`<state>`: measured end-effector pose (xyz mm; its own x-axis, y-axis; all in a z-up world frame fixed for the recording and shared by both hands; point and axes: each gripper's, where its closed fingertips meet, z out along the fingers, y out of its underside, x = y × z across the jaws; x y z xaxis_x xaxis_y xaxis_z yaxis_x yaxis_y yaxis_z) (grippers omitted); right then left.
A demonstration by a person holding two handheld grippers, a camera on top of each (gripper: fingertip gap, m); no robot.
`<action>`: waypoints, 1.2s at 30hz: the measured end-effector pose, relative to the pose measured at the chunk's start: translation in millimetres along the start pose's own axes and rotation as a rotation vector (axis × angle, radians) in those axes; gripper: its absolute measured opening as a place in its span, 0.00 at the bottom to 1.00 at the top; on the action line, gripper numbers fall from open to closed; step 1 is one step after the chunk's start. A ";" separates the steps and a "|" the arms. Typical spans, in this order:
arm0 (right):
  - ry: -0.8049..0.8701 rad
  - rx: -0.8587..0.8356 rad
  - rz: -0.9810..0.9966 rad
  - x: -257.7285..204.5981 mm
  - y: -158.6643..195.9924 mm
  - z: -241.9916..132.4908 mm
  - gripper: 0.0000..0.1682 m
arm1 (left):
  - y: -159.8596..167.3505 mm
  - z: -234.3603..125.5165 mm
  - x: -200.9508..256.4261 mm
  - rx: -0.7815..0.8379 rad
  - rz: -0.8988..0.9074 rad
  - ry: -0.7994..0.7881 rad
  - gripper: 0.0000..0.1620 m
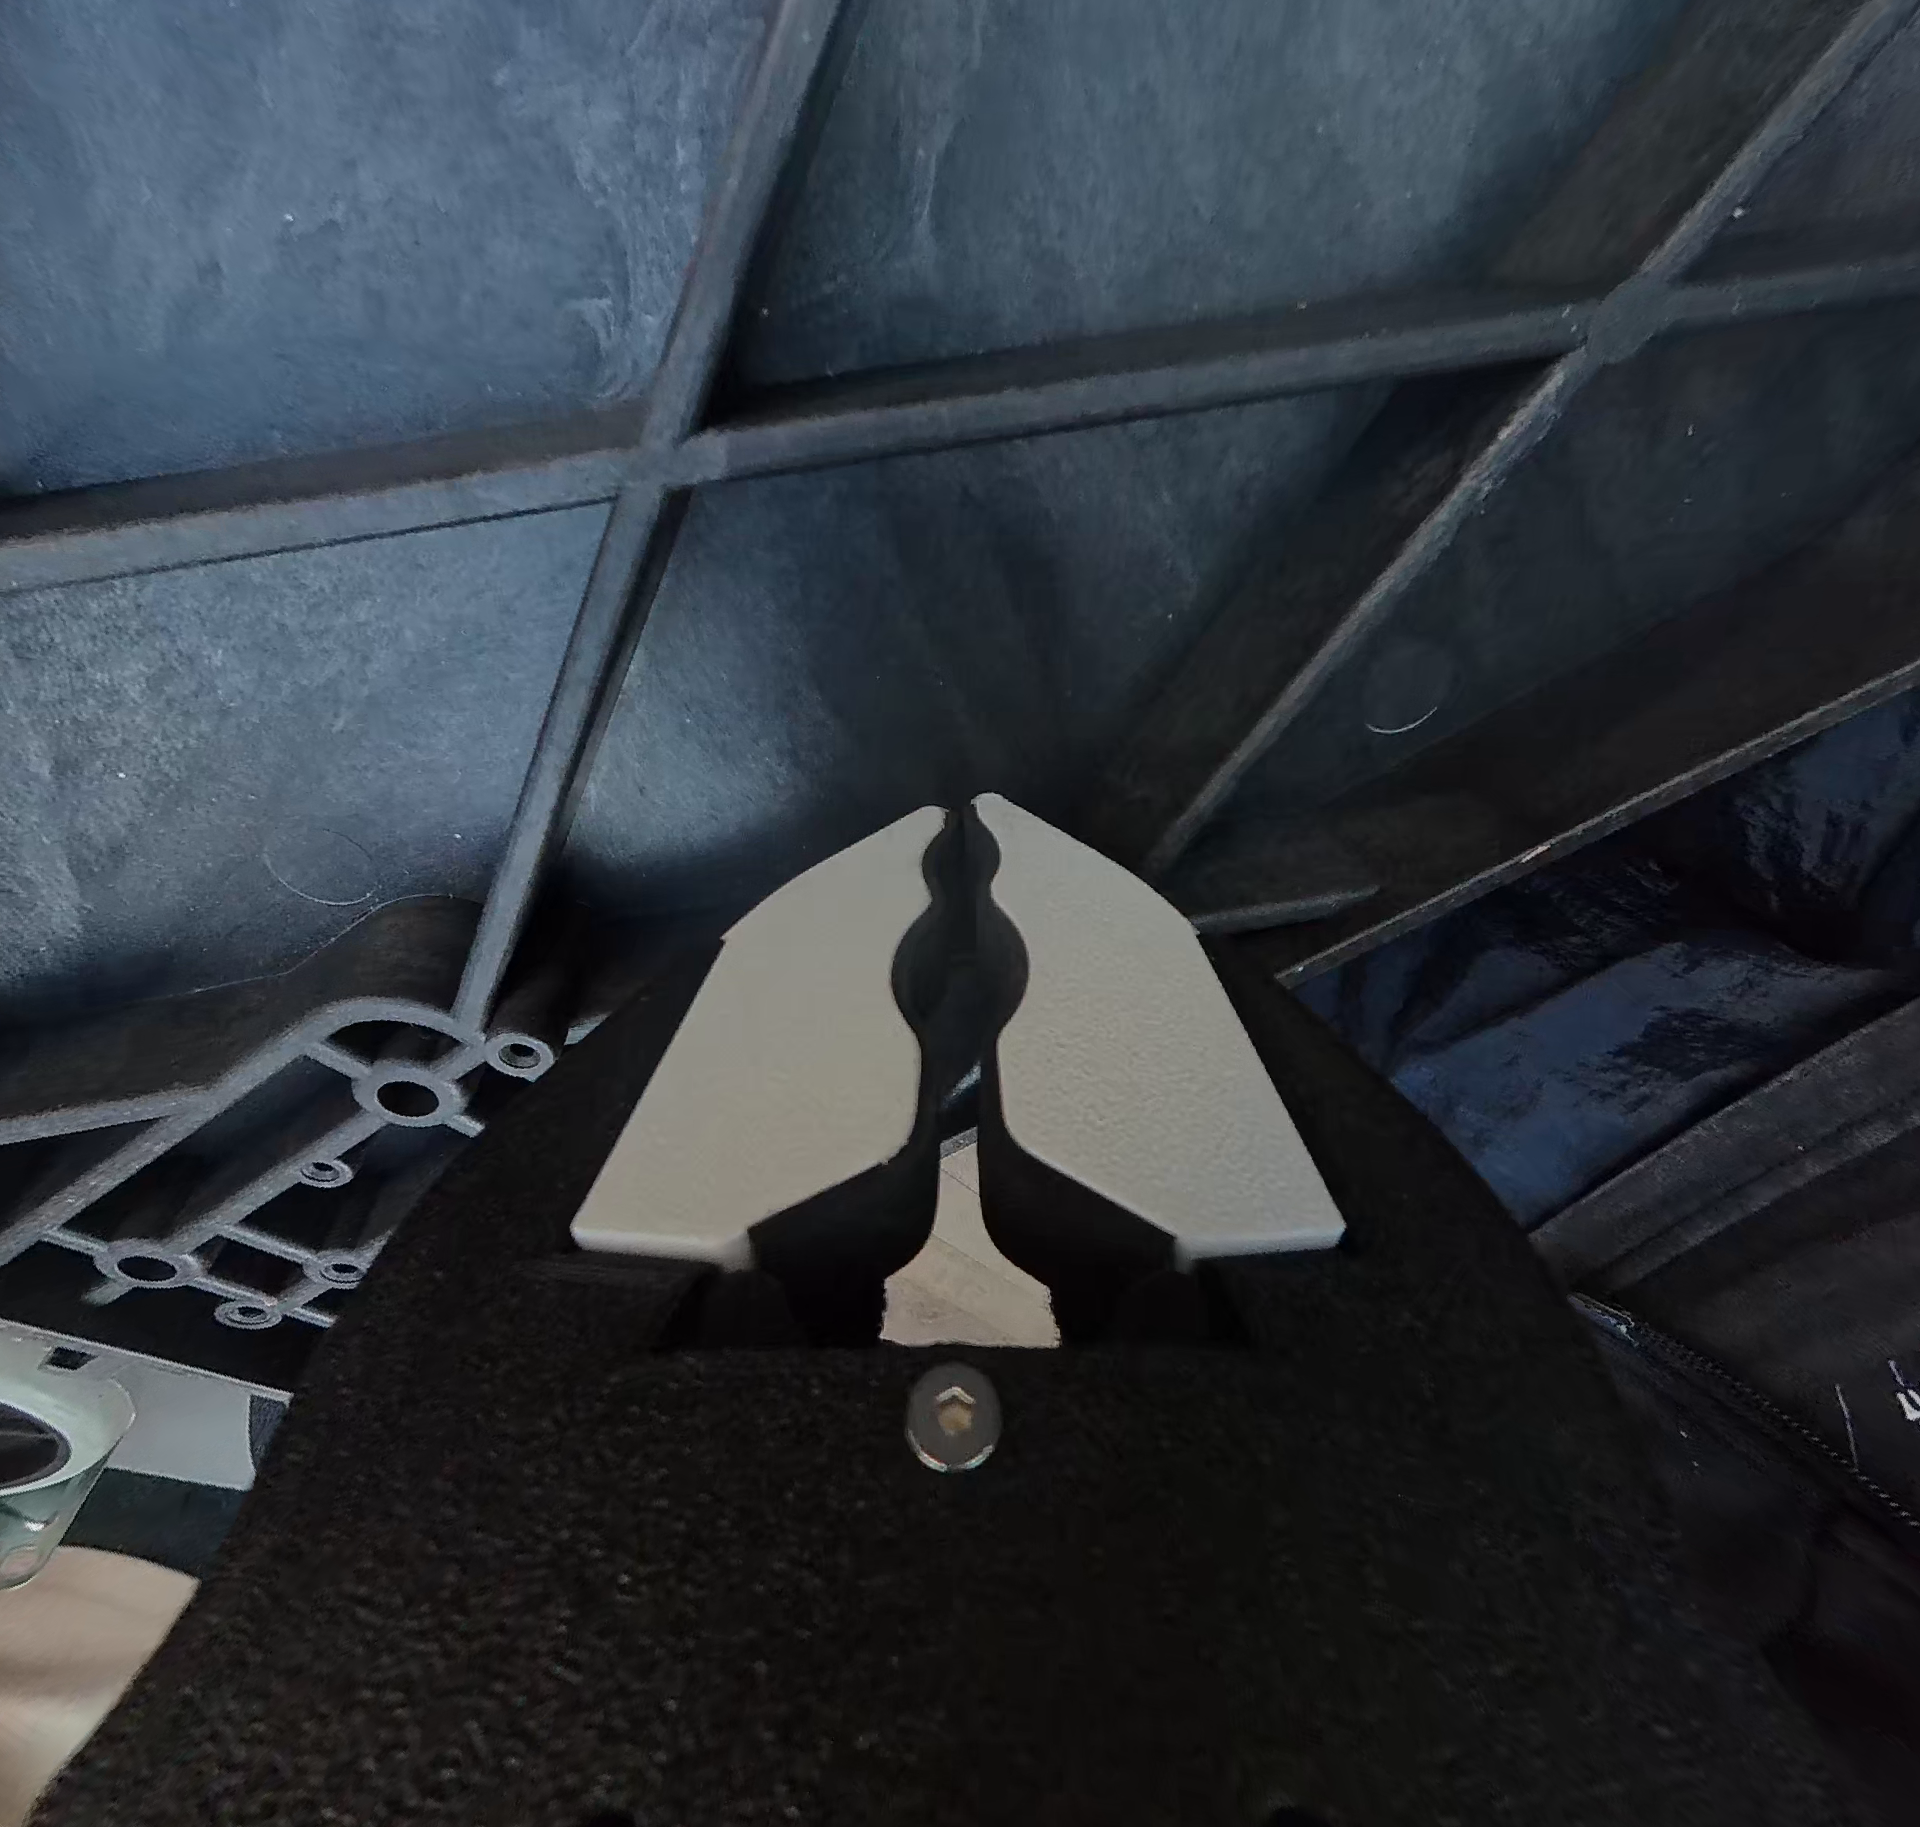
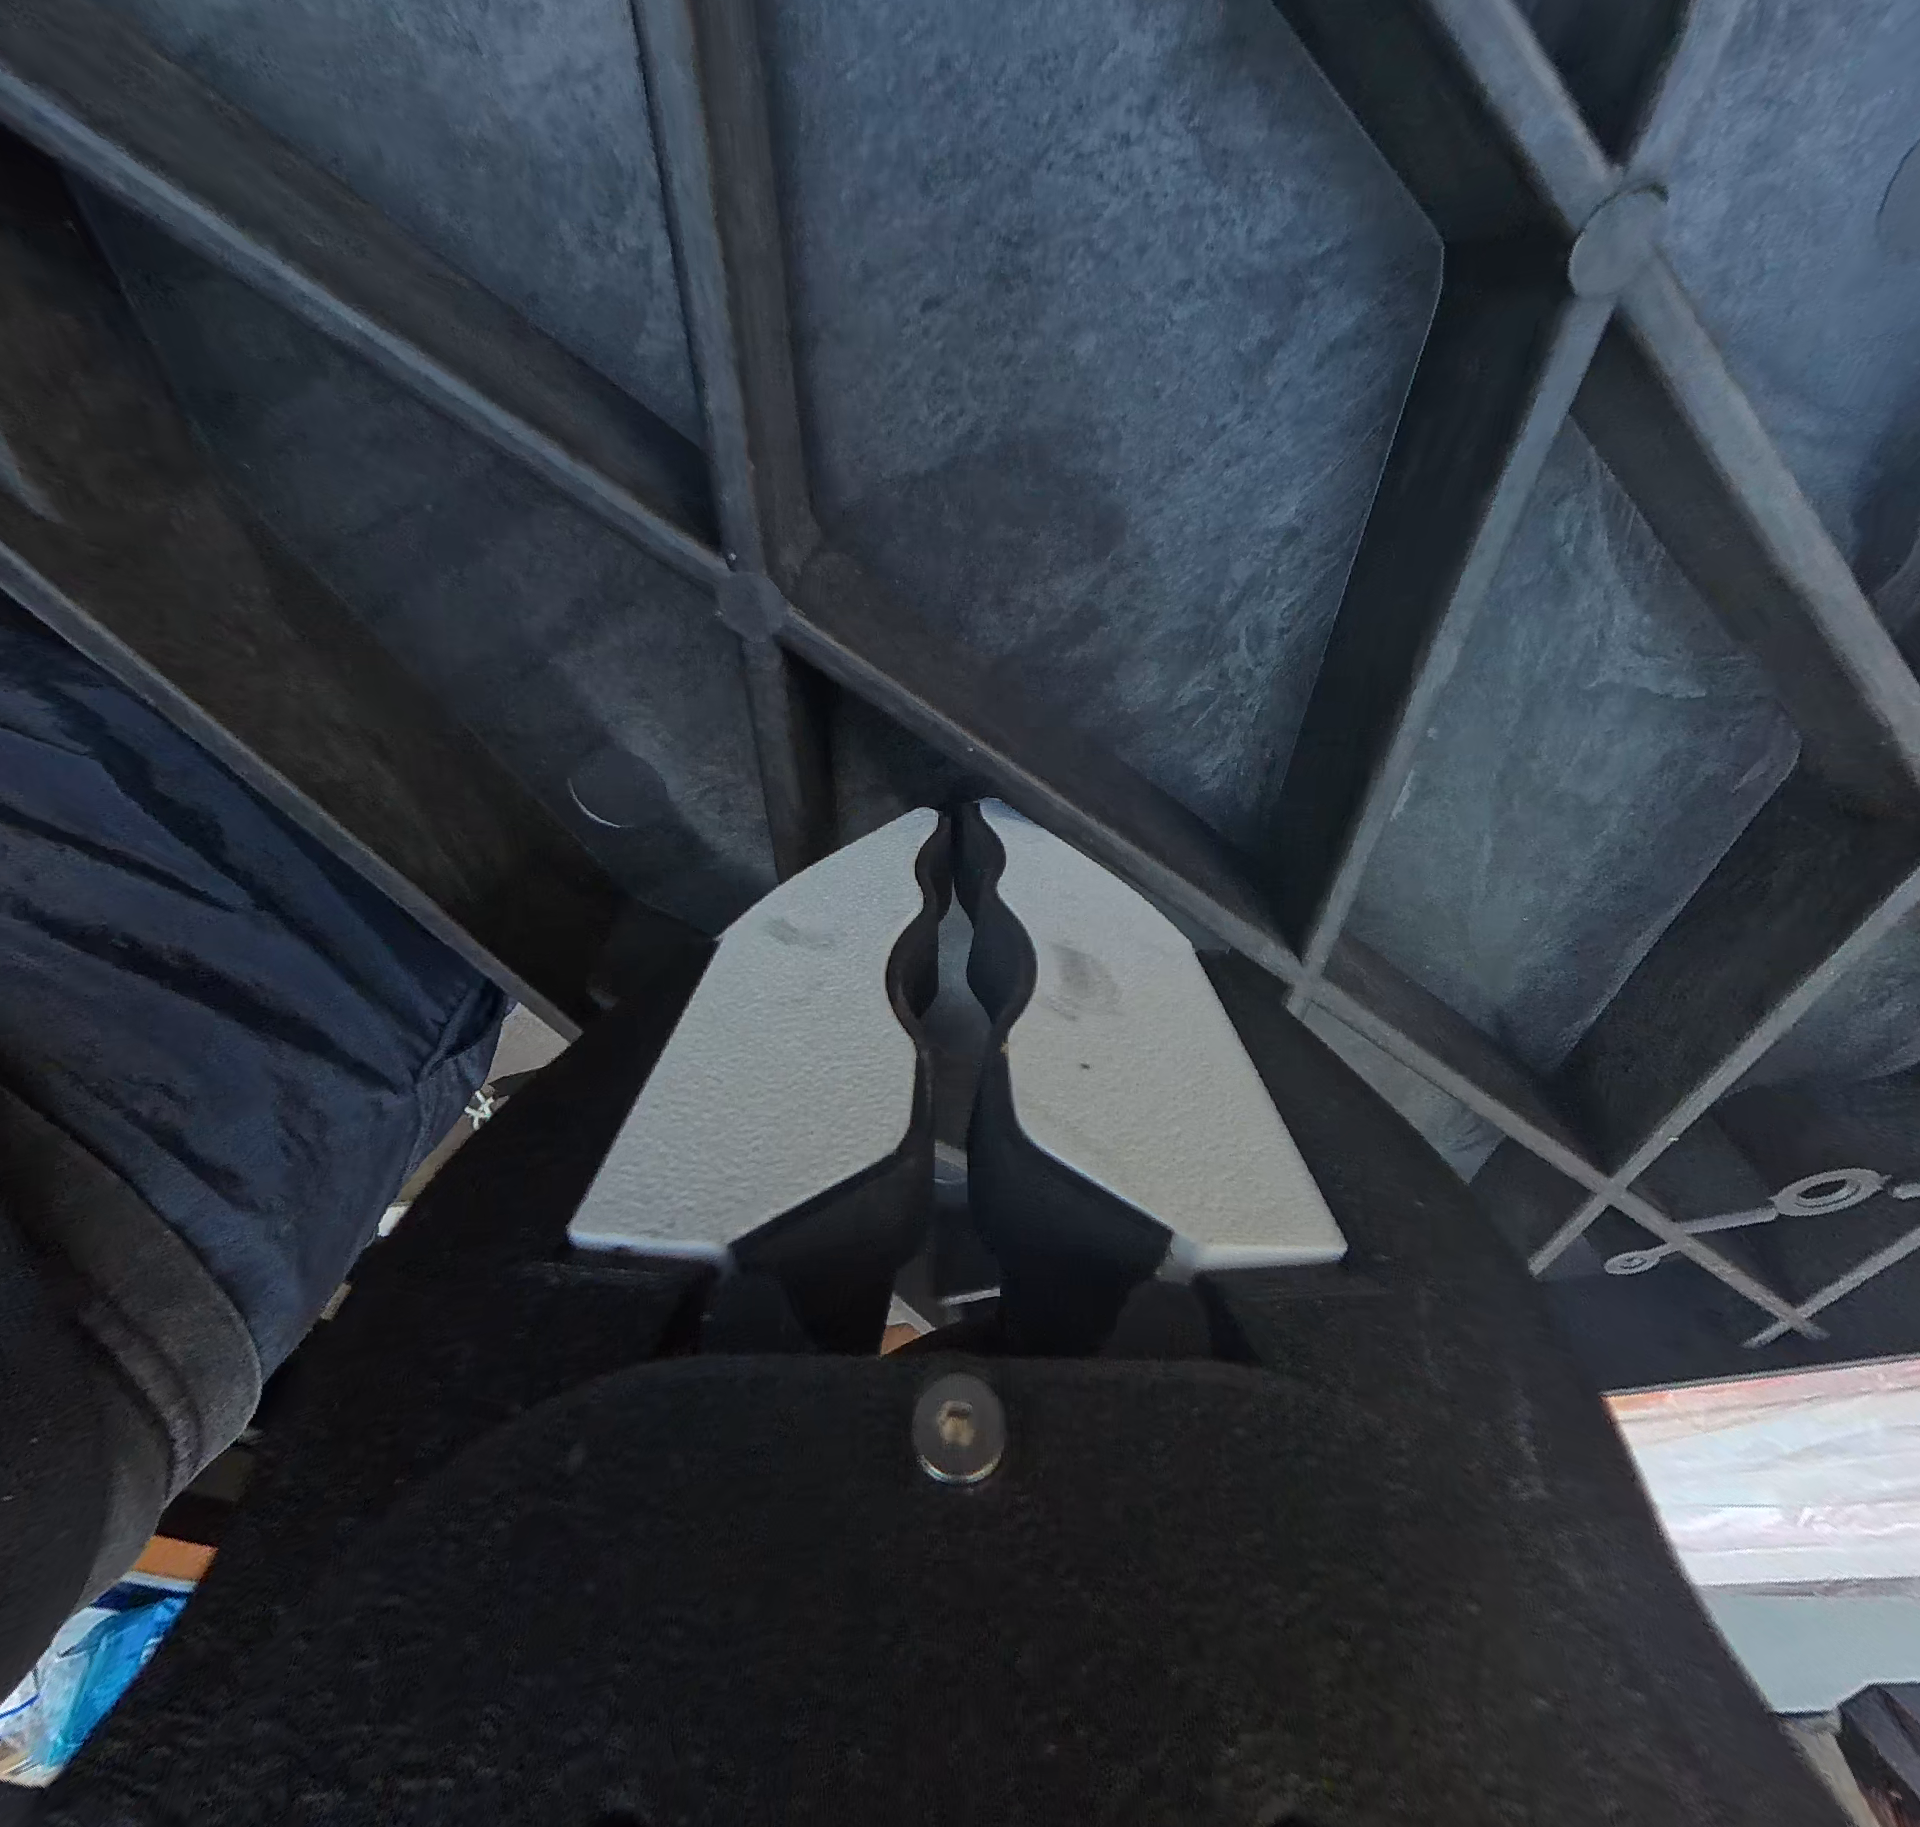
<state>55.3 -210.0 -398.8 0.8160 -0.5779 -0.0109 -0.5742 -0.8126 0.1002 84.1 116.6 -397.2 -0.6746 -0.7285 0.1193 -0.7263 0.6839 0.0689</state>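
Ribbed dark plastic panel [image 1: 1039, 219] [image 2: 1091, 323] fills both views, just beyond each closed, empty hand-held gripper [image 1: 963, 813] [image 2: 956, 811].

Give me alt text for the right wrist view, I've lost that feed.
The right gripper, jaws shut on nothing, points its tips close up at a dark ribbed plastic panel, near where raised ribs cross; contact cannot be judged. Dark blue fabric fills the left edge.
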 end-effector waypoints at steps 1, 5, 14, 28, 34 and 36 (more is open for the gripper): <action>0.000 -0.001 0.000 0.1 0.0 0.0 0.00 | 0.0 0.0 -0.1 0.002 0.000 0.000 0.00; 0.001 -0.002 0.004 0.1 0.0 0.0 0.00 | -0.1 0.1 -0.1 0.006 0.001 -0.002 0.00; 0.009 -0.010 0.008 0.0 0.2 0.1 0.00 | -0.2 0.1 -0.1 0.006 0.008 -0.008 0.00; 0.021 -0.053 0.003 -0.1 0.3 0.0 0.00 | -0.4 0.4 -0.2 0.010 0.023 -0.017 0.00; 0.029 -0.032 0.048 -0.3 0.3 -0.1 0.00 | -0.2 0.5 0.1 -0.006 0.068 -0.043 0.00; 0.033 -0.017 0.076 -0.4 0.3 -0.1 0.00 | -0.2 0.6 0.2 -0.004 0.086 -0.048 0.00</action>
<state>54.8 -210.0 -398.7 0.7722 -0.6347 0.0302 -0.6334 -0.7651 0.1159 84.0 116.3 -397.7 -0.7399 -0.6682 0.0778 -0.6650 0.7440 0.0648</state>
